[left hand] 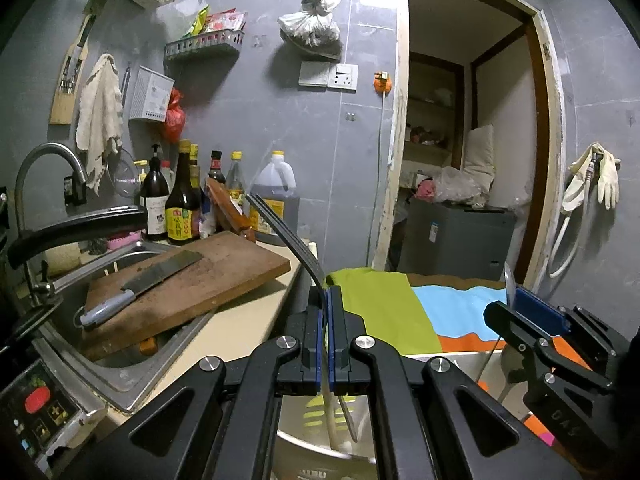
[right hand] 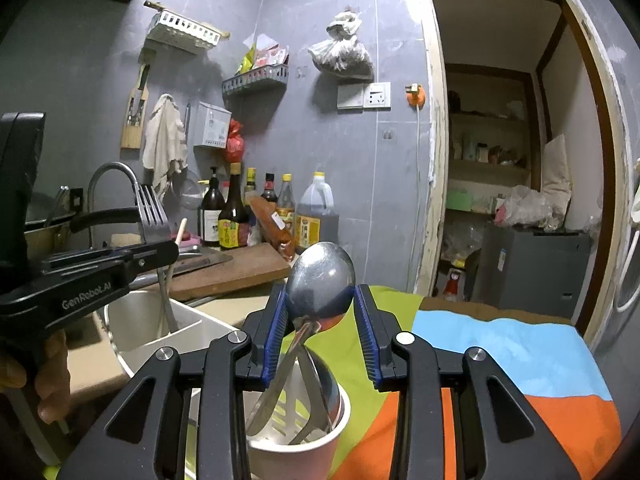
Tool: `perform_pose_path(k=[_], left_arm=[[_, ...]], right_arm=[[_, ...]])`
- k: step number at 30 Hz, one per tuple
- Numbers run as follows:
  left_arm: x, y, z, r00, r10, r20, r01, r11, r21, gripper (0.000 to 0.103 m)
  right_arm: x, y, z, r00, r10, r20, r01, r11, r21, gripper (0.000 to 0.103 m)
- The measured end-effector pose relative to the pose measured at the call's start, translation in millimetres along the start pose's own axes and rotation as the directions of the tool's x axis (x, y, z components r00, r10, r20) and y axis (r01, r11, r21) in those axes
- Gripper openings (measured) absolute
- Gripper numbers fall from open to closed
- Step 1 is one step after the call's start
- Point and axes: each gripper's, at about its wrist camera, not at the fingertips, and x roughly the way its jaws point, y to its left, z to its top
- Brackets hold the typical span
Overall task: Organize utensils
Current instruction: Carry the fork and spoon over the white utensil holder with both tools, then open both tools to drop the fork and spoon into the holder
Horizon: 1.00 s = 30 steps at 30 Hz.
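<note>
Fork sits pinched in my left gripper over the white bin; right gripper brackets the spoon, contact unclear. Stiff, slick steel: grip the neck.

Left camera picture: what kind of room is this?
Most likely a small home kitchen: there is a sink with a tap, a cleaver on a wooden chopping board, and sauce bottles along the grey wall.
</note>
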Motion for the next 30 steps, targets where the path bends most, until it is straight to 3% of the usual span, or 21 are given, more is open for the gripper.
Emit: perform_pose_path(k=[11,14,18,23,30], left_arm=[[-8,-2,8,0.999,-0.030,-0.025,0.030,1.000,-0.002,0.003],[-10,-2,9,0.999,-0.033,-0.017,0.033,0.999,-0.001,0.007],[-18,-4,14,0.999,-0.046,0.009,0.047,0.999,-0.006,0.021],[-31,-11,21,0.998,-0.053,0.043,0.053,0.999,0.000,0.028],[-45,-28,26,0.994,-0.073,0.076,0.074,0.997,-0.010,0.049]], right_arm=[[-2,-5,-2,0.999,0.030,-0.034,-0.029,0.999,0.028,0.032],[-5,-5,-1,0.999,0.039,-0.033,-0.037,0.999,0.035,0.034],[-11,-7,2,0.999,0.048,-0.021,-0.047,0.998,0.048,0.039],[-23,-14,11,0.999,0.031,0.011,-0.032,0.997,0.072,0.041],[-54,-37,27,0.997,-0.037,0.074,0.029,0.994,0.104,0.058]])
